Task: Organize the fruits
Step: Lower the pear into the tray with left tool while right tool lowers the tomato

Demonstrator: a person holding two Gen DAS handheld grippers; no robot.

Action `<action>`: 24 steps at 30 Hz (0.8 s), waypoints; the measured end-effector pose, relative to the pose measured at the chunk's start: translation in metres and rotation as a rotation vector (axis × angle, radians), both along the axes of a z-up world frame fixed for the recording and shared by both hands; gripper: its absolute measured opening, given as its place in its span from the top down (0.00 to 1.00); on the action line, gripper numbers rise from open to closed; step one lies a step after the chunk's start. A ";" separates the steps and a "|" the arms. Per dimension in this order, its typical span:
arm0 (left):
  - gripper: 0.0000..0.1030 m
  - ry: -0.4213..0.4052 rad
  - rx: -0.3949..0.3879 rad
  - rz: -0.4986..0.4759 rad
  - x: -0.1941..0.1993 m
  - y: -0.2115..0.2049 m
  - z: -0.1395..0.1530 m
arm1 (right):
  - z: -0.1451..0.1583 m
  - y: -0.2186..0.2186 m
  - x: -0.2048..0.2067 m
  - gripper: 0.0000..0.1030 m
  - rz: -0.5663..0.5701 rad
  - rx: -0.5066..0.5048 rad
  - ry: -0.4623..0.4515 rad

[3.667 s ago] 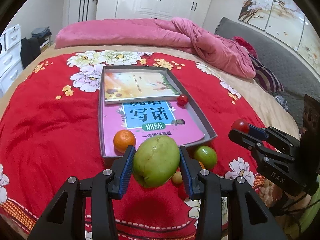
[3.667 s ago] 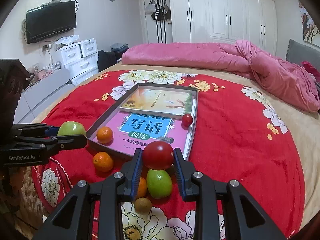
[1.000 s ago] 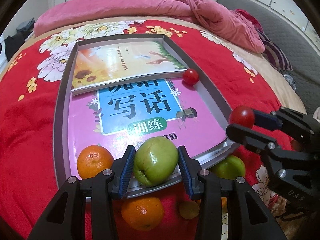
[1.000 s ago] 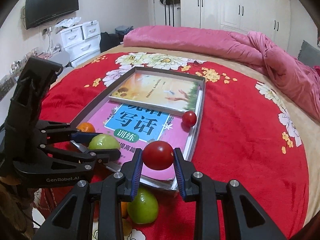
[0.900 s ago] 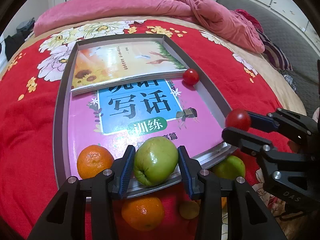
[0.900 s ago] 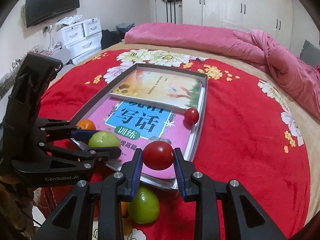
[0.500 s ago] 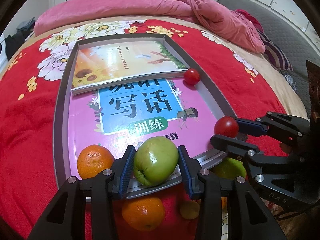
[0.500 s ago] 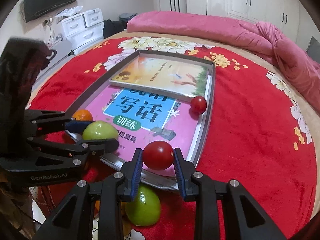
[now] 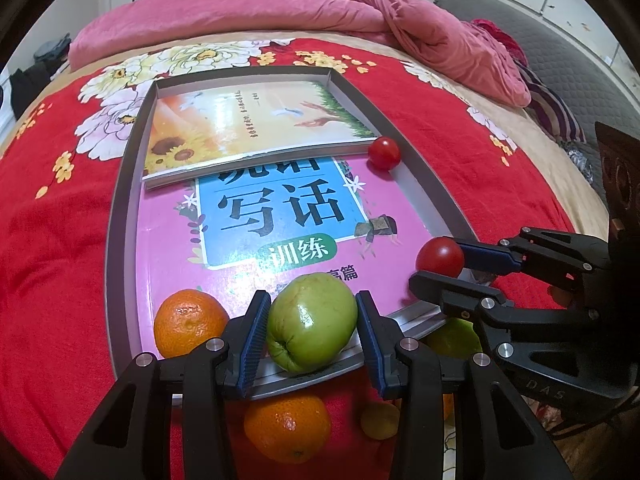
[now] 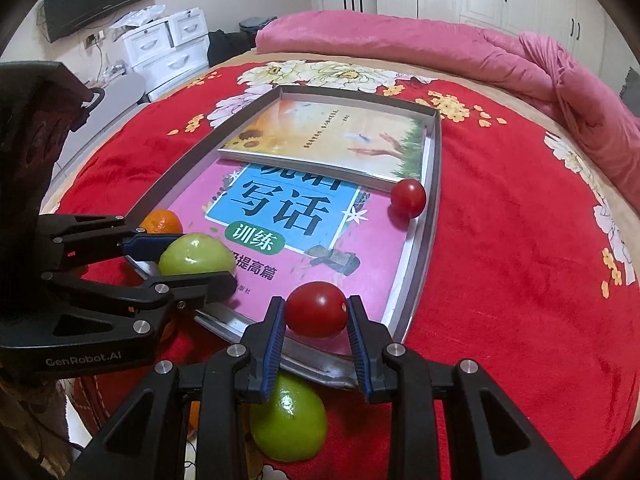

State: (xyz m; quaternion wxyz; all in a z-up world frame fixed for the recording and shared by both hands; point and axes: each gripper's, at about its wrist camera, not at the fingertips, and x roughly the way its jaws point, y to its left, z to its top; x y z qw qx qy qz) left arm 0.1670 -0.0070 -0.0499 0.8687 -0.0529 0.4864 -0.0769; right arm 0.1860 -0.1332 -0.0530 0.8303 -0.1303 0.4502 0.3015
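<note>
My left gripper (image 9: 312,334) is shut on a green apple (image 9: 312,322) and holds it over the near edge of the grey tray (image 9: 120,216). My right gripper (image 10: 316,326) is shut on a red tomato (image 10: 316,310) over the tray's near right corner (image 10: 404,292); it shows in the left wrist view (image 9: 438,266) too. An orange (image 9: 190,322) and a small tomato (image 9: 384,153) lie in the tray on the books. Another orange (image 9: 288,428), a green fruit (image 10: 290,426) and a small yellowish fruit (image 9: 380,420) lie on the red bedspread below the tray.
The tray holds a pink book (image 9: 256,224) and a sunflower book (image 9: 240,120). It sits on a red flowered bedspread (image 9: 52,240). A pink quilt (image 9: 320,4) lies at the far side. White drawers (image 10: 168,48) stand left of the bed.
Both grippers have moved forward and down over the tray's near end with their fruits. The right gripper with the tomato has shifted left over the tray's corner. Both stay shut.
</note>
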 end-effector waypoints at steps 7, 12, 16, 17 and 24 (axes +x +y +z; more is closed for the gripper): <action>0.57 0.003 -0.002 0.002 0.001 0.001 -0.002 | -0.002 -0.003 0.003 0.70 -0.016 0.015 0.022; 0.57 0.004 -0.002 0.002 0.001 0.000 -0.002 | -0.002 -0.003 0.004 0.70 -0.021 0.011 0.019; 0.57 0.004 -0.003 0.003 0.001 0.001 -0.001 | -0.003 -0.003 0.005 0.70 -0.026 0.010 0.017; 0.57 0.003 -0.004 0.003 0.001 0.001 -0.001 | -0.003 -0.003 0.004 0.70 -0.026 0.010 0.017; 0.56 0.000 -0.005 0.001 0.000 0.001 0.000 | -0.002 -0.004 0.002 0.67 -0.029 0.011 0.001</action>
